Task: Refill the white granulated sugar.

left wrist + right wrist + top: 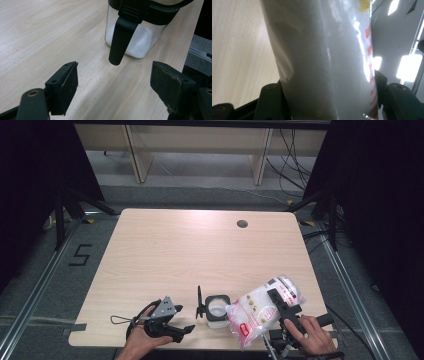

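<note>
A clear square jar (217, 309) with a black rim holds white powder near the table's front edge; its black lid (200, 302) stands flipped up at its left. In the left gripper view the jar (140, 37) is just ahead, its black latch (122, 40) hanging down. My left gripper (113, 87) is open and empty, resting on the table left of the jar (186, 330). My right gripper (277, 306) is shut on a clear plastic bag of white powder (262, 307) with red print, tilted with its corner over the jar. The bag (324, 60) sits between the right jaws.
The light wooden table (200, 250) has a round cable hole (242, 224) at the back right. A thin wire loop (120, 320) lies by the left hand. Shelving and cables are on the floor beyond the table's far edge.
</note>
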A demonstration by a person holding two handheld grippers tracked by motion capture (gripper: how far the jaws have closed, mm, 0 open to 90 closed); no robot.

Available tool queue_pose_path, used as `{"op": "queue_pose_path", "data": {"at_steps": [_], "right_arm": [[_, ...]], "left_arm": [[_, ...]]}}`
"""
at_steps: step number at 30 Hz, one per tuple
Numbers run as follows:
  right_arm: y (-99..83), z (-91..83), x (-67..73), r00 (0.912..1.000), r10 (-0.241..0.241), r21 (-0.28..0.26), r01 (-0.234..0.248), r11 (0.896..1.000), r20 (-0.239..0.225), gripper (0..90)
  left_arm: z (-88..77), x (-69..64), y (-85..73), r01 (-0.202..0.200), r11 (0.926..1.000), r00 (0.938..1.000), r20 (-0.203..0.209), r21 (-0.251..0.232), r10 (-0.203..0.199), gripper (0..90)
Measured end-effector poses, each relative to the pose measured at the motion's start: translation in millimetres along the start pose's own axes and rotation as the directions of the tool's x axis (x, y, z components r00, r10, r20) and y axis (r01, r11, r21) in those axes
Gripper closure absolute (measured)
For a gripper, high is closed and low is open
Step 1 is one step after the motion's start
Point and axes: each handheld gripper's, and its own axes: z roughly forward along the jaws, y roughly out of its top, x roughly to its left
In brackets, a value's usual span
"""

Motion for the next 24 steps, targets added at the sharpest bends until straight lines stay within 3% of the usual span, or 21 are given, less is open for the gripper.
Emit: {"op": "queue_pose_path", "data": {"at_steps": [8,12,15,16,19,22,24], "right_arm": [[0.2,-0.2,-0.2,1.0,-0.007,0.002,0.007,1.0,0.002,42.7],[0.2,-1.4,1.6,0.9999,0.011,0.007,-0.011,1.0,0.012,42.7],[0.5,-2.3,0.3,0.9999,0.016,0.014,-0.016,1.0,-0.001,42.7],[0.9,-1.6,-0.6,1.0,-0.005,0.007,0.005,1.0,0.003,42.8],[0.9,-0.6,-0.4,0.9995,-0.018,-0.006,0.018,1.0,0.024,42.8],[0.4,-1.9,2.3,0.9998,0.016,0.014,-0.017,1.0,0.012,42.8],[0.1,-1.6,1.2,0.9999,0.008,0.007,-0.008,1.0,0.013,42.8]], "left_arm": [[-0.2,0.2,0.1,-0.001,1.0,1.0,0.003,0.004,0.0,21.9],[0.3,-0.1,-0.2,0.001,1.0,1.0,-0.003,-0.004,-0.001,21.9],[0.5,0.8,0.2,-0.016,0.9998,0.9999,0.001,-0.007,0.016,21.9],[0.5,-0.4,-0.1,0.009,1.0,1.0,0.002,-0.004,-0.009,21.9],[0.4,0.9,0.3,-0.016,0.9999,0.9999,0.003,-0.005,0.016,21.9],[0.4,0.0,0.0,0.004,1.0,1.0,0.002,-0.003,-0.004,21.9],[0.6,1.2,0.3,-0.02,0.9998,0.9998,0.003,-0.006,0.02,21.9]]}}
